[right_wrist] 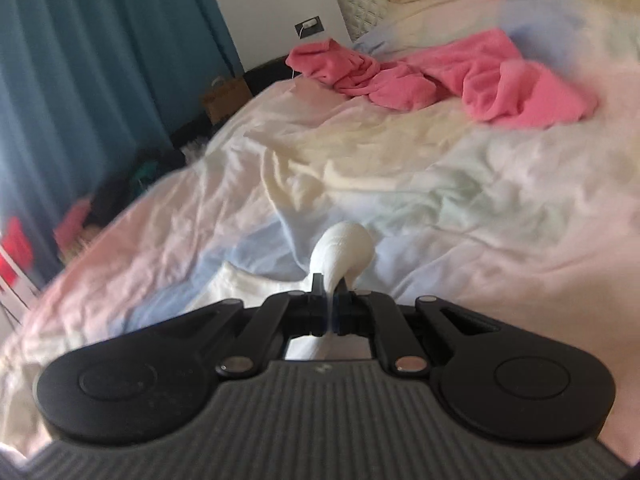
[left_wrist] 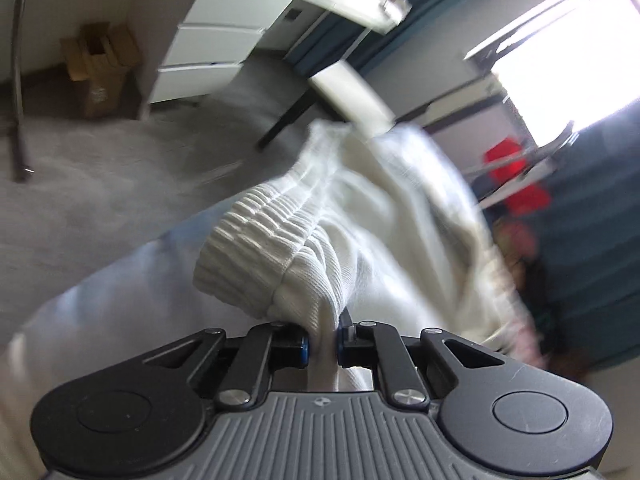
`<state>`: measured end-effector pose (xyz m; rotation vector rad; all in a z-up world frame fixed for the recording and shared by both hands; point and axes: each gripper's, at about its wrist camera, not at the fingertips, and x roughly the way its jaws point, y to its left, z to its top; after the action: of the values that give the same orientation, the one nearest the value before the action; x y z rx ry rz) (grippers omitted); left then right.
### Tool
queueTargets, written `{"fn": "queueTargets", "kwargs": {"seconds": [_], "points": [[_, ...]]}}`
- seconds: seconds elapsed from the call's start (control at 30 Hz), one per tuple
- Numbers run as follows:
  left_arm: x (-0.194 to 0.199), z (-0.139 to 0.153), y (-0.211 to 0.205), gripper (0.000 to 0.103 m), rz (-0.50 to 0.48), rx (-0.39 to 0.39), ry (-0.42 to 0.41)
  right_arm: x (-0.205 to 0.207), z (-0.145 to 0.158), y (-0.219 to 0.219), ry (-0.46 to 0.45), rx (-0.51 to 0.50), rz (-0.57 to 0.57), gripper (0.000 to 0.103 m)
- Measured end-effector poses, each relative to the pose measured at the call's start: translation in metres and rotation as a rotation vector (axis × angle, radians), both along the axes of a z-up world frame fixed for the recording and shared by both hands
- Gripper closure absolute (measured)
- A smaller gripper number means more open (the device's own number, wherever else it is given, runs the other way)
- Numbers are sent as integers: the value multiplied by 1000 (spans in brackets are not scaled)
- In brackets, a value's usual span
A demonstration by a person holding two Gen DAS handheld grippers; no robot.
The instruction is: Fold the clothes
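Observation:
A white garment (left_wrist: 360,232) with a ribbed cuff or waistband hangs in the air in the left wrist view. My left gripper (left_wrist: 323,346) is shut on its ribbed edge. In the right wrist view my right gripper (right_wrist: 330,312) is shut on another bunched part of the white garment (right_wrist: 344,248), held just above the bed (right_wrist: 480,208). More of the white cloth lies below the fingers to the left. A pink garment (right_wrist: 460,80) lies crumpled at the far side of the bed.
The bed has a rumpled pastel cover. Teal curtains (right_wrist: 100,60) hang at the left. A white drawer unit (left_wrist: 216,44), a cardboard box (left_wrist: 100,68) and grey carpet show in the left wrist view. A bright window (left_wrist: 568,68) is at the right.

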<state>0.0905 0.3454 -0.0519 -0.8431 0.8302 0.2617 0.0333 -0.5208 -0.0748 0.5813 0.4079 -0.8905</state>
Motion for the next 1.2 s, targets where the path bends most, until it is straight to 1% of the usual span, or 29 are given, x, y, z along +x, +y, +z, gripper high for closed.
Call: {"fn": "queueTargets", "kwargs": {"seconds": [0.03,0.1,0.17,0.23,0.3,0.33,0.37,0.4,0.43,0.47,0.5,0.53,0.57,0.6,0.63,0.7,0.77,0.87,1.0,1.1,1.2], "points": [[-2,-8,0,90,-1,8,25,1,-2,-1,33,6,9,98],[-4,-23,0,87,-1,26,49,3,-10,-6,95,46,28,97],[-5,-29,0,85,2,32,43,3,-14,-8,132,69,56,97],[-9,-26,-4,81,-15,72,47,3,-16,-9,148,77,81,97],[-7,-24,-11,74,-40,120,62,2,-14,-6,139,59,98,95],[-4,-23,-16,69,-76,141,79,4,-12,-3,149,46,105,95],[0,-22,-21,55,-119,162,99,5,-11,0,160,35,110,95],[0,-19,-25,49,-144,186,110,7,-9,1,167,36,113,94],[-1,-17,-29,48,-164,211,120,8,-7,2,173,43,115,93],[-3,-13,-34,42,-171,251,122,9,-4,3,178,50,116,90],[-6,-8,-40,33,-174,296,122,9,0,7,174,34,126,79],[-9,-3,-46,29,-181,338,120,8,6,13,165,3,139,69],[-14,1,-52,24,-190,382,114,8,11,19,155,-27,153,45],[-19,6,-57,22,-199,419,101,7,17,25,146,-57,166,26],[-23,12,-62,22,-207,454,87,7,23,31,136,-88,179,21],[-33,23,-72,21,-215,506,47,6,34,43,117,-148,206,21],[-42,34,-87,21,-240,548,-21,4,46,57,86,-196,242,21],[-49,53,-117,21,-265,608,-116,3,66,89,17,-223,366,21],[-47,70,-163,21,-310,620,-225,-2,91,142,-67,-291,549,21],[-47,78,-201,21,-343,620,-299,-3,99,176,-122,-295,673,21],[-48,80,-237,21,-389,618,-357,-7,101,200,-169,-301,762,21]]}}
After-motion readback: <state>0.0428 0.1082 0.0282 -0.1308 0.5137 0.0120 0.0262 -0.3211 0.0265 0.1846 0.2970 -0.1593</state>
